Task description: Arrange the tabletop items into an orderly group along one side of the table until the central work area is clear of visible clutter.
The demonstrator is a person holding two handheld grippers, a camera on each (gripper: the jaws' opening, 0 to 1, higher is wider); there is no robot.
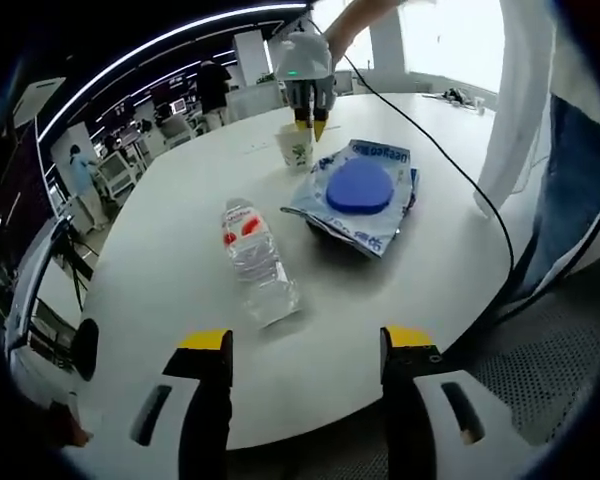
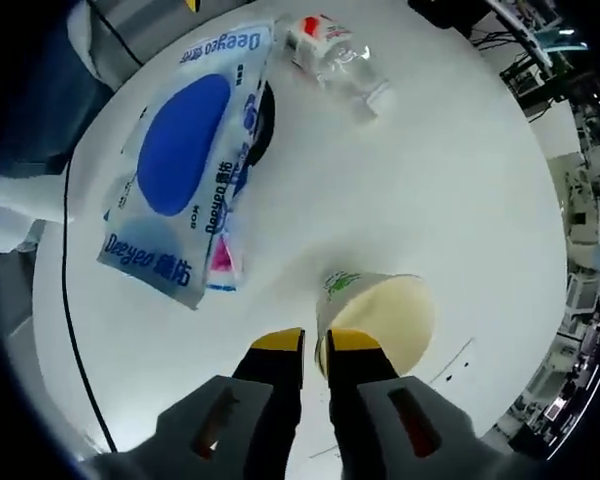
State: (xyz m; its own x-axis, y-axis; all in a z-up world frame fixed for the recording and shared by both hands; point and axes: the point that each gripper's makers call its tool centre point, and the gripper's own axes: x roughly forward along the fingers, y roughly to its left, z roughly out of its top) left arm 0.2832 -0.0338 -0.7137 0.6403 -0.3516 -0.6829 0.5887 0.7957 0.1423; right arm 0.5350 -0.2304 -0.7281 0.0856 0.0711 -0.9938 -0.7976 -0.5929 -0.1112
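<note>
A clear plastic water bottle point(image 1: 258, 263) with a red label lies on its side on the round white table point(image 1: 160, 250). Beside it lies a pack of wet wipes point(image 1: 358, 195) with a blue lid, partly over a dark item. My left gripper point(image 1: 306, 345) hangs open above the near table edge, nothing between its yellow-tipped fingers. A paper cup point(image 1: 297, 147) stands at the far side, where my right gripper point(image 1: 309, 125) comes down on its rim. In the right gripper view the right gripper point(image 2: 316, 350) is shut on the rim of the paper cup point(image 2: 380, 312), with the wipes pack point(image 2: 180, 160) and bottle point(image 2: 335, 55) beyond.
A black cable point(image 1: 450, 160) runs across the table from the right gripper and off the edge. A person's sleeve and body point(image 1: 560, 130) stand at the table's right. Desks, chairs and people point(image 1: 80, 170) fill the room behind. Small things point(image 1: 465, 97) lie at the far table edge.
</note>
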